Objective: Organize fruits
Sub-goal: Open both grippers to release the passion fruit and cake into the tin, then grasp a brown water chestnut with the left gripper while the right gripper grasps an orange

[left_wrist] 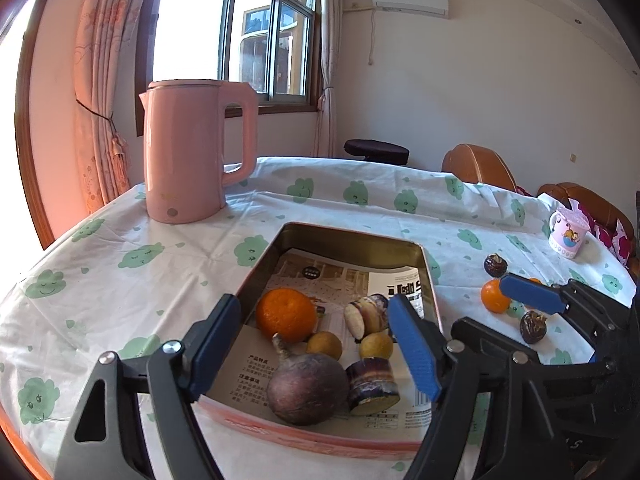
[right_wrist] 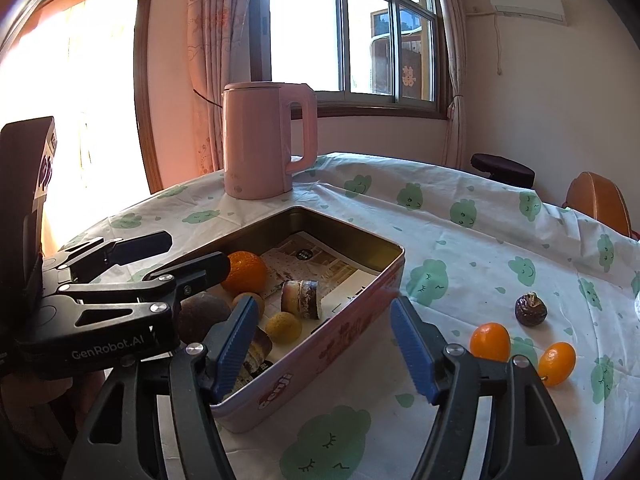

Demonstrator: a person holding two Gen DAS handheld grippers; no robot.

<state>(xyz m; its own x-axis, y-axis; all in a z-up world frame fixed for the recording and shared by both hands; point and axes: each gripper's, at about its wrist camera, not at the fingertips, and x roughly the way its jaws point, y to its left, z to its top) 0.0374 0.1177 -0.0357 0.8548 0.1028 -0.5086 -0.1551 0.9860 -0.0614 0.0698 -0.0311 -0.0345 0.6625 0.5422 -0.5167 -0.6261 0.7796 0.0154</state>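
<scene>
A pink metal tin (left_wrist: 352,236) lined with printed paper holds an orange (left_wrist: 286,314), a dark purple round fruit (left_wrist: 306,388), two small yellow fruits and two sugar cane pieces (left_wrist: 372,384). My left gripper (left_wrist: 316,348) hovers open over the tin's near end with nothing between its pads. My right gripper (right_wrist: 324,344) stands open over the tin's right wall (right_wrist: 352,320), also holding nothing. On the cloth to its right lie two kumquats (right_wrist: 490,341) (right_wrist: 557,363) and a dark water chestnut (right_wrist: 531,310). A second water chestnut (left_wrist: 533,326) shows in the left wrist view.
A pink kettle (left_wrist: 192,152) stands behind the tin on the round table's cloud-print cloth (left_wrist: 120,280). A cartoon mug (left_wrist: 568,232) sits at the far right edge. Brown chairs (left_wrist: 480,164) and a dark stool (left_wrist: 376,148) ring the far side.
</scene>
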